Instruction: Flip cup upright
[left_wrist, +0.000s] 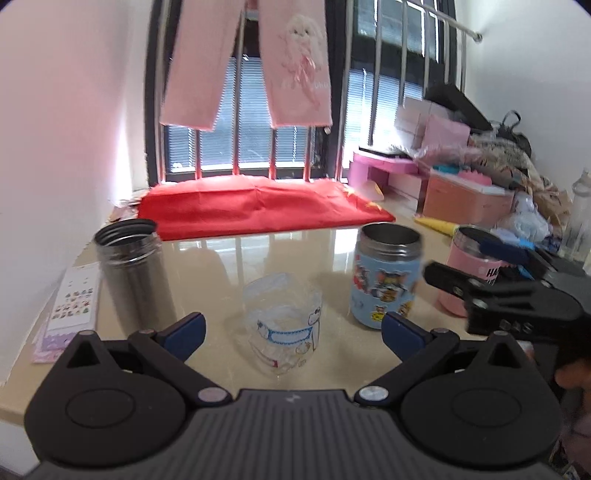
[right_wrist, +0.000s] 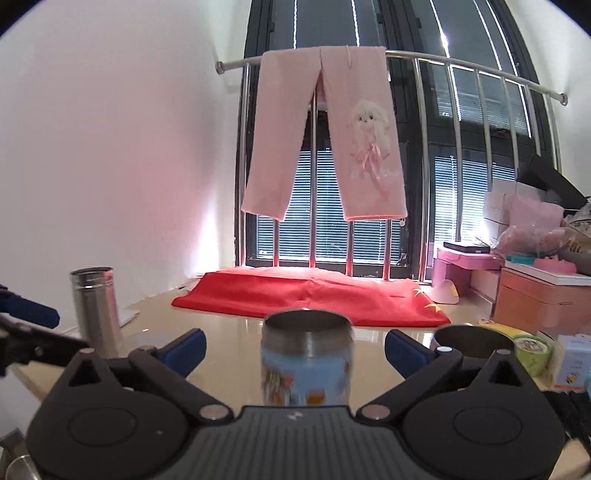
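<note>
So, on the beige worktop (left_wrist: 221, 258) four cups stand in a loose row. At nine o'clock in the left wrist view is the steel flask (left_wrist: 133, 273), upright with its mouth open, a sticker sheet (left_wrist: 75, 299) lying just beside it at the wall. Next comes the clear cup (left_wrist: 282, 323), printed with cartoon figures; it sits between the blue pads of the left gripper (left_wrist: 291, 332), whose jaws are spread wide and touch nothing. Which end of the clear cup is up I cannot tell — it is blurred. At two o'clock stands the blue cup (left_wrist: 386, 275), mouth up, and past it at three o'clock the pink cup (left_wrist: 471, 273), partly hidden by the right gripper (left_wrist: 476, 266).

From the right wrist view, the right gripper (right_wrist: 295, 349) has its jaws wide too, framing the blue cup (right_wrist: 306, 356) without contact. Behind, a red cloth (right_wrist: 310, 295) lies along the window, and pink trousers (right_wrist: 325, 136) hang from the rail at twelve o'clock.
</note>
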